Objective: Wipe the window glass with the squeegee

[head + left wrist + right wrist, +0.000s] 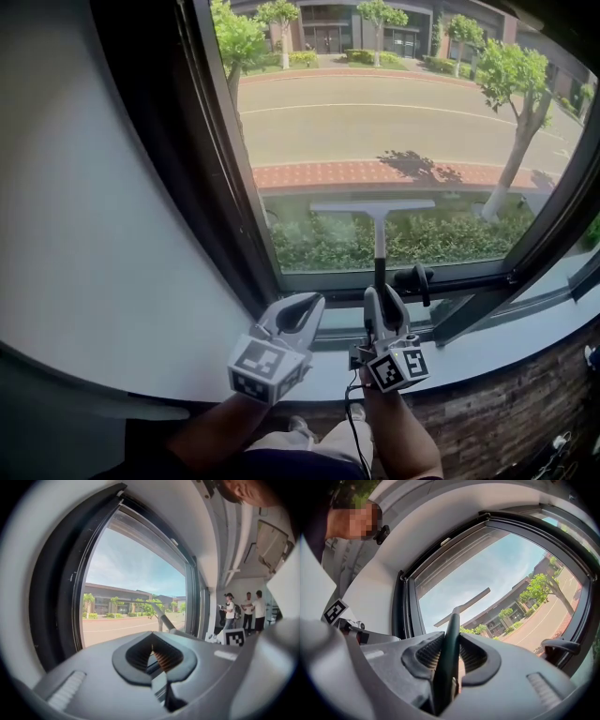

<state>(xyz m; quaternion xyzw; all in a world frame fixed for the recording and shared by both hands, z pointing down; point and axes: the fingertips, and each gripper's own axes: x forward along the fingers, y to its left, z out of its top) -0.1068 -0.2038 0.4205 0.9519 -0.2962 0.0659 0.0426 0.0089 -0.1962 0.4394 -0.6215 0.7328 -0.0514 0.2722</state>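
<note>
**Q:** What's in shot?

**A:** Head view, looking steeply down at a big dark-framed window glass (403, 112) w/ a street, trees & a hedge outside. A squeegee w/ a slim dark handle & a pale straight blade (373, 207) stands upright at the pane's lower ctr. Its blade is level, above the btm frame. It looks pressed to the glass, but I can't confirm contact.

**Q:** Who's holding it?

**A:** The right gripper (384, 305). Its own view shows the jaws clamped on the dark handle, w/ the blade ahead against the sky. The left gripper (302, 309) hangs just beside it over the pale windowsill (487, 352), jaws closed together, nothing btwn them.

**Q:** Which step?

**A:** Prob. mid-wipe, low on the pane. No streaks or water show, so I can't judge how much is done.

**Q:** Next move?

**A:** Likely a steady stroke w/ the blade flat & level on the glass, and a firm grip so the handle doesn't twist. Watch the black window latch (415, 278) right by the handle near the btm frame. It could snag a downward pull.
</note>
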